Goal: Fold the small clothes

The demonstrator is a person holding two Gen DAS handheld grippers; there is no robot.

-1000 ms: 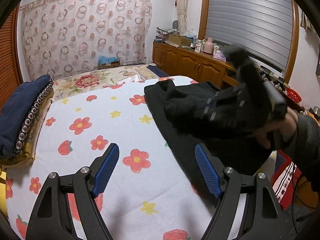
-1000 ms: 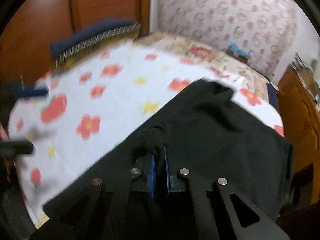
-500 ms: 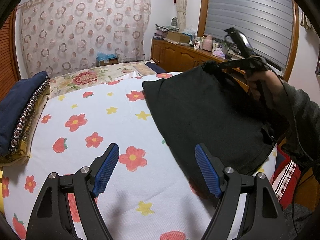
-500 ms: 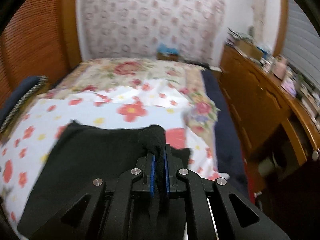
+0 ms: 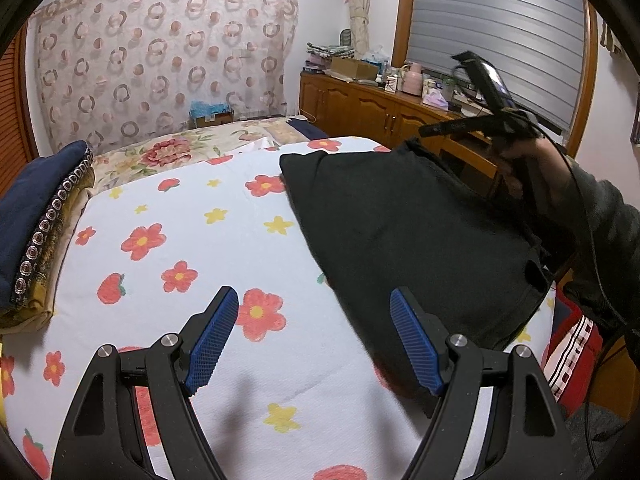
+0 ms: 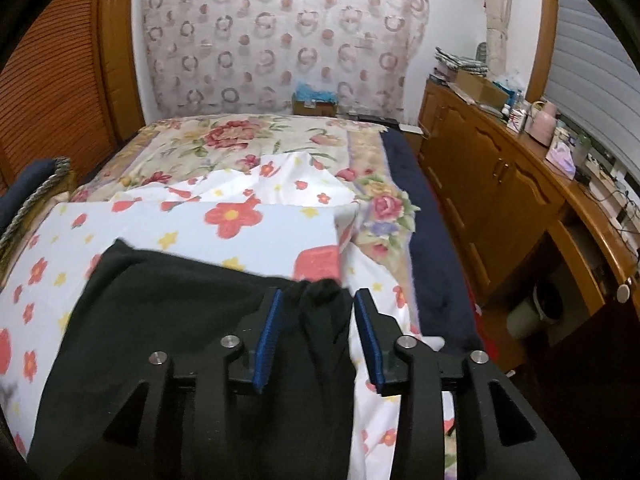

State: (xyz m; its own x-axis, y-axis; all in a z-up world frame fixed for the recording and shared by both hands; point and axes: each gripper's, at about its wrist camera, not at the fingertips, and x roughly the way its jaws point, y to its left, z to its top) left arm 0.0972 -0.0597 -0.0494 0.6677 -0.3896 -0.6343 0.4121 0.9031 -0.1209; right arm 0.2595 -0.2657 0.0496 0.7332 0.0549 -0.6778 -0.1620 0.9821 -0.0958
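One fold looks done: black garment lies doubled at frame right. My right tool has just been opening, cloth bunched between, prob. released; left tool open, empty. More folds left.

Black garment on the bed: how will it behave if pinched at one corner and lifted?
Likely floppy: the black garment drapes flat on the floral sheet, and its corner bunches between the right tongs, which have just been opening. Probably light. It may drag the loose sheet rather than slide.
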